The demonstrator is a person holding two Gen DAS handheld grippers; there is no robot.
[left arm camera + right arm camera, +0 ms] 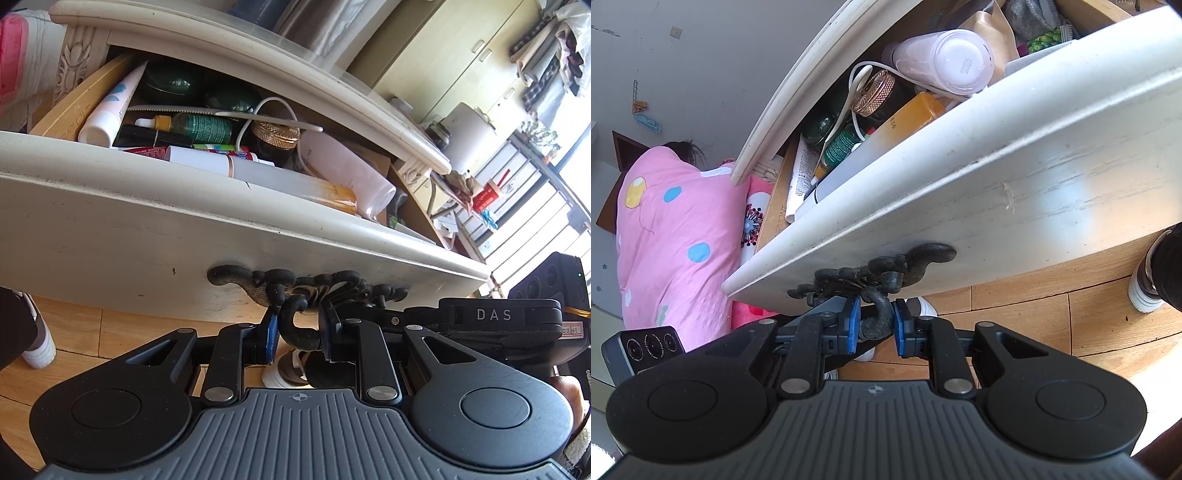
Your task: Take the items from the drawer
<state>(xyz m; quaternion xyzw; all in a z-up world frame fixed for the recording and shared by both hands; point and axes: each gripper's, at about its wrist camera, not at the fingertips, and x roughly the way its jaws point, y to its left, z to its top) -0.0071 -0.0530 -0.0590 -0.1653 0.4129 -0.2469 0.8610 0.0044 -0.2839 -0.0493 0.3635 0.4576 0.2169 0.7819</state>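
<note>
Left wrist view: I have the left gripper (298, 332) clamped on the black iron handle (295, 291) of the drawer (147, 229). Right wrist view shows the right gripper (875, 325) pinched on the same handle (877, 277), blue pads against the hanging loop.

Drawer stands pulled out; contents exposed. Inside, all lying loose and crowded: white tube (110, 107), green bottle (199, 127), gold-capped jar (275, 134), pink bottle (347, 173), orange bottle (332, 194), white cable (258, 114).

Status, my judgement: opening step looks done; no item is out yet. Both grippers are occupied by the handle, so at least one must let go before any picking. Everything in the drawer remains to be taken.
</note>
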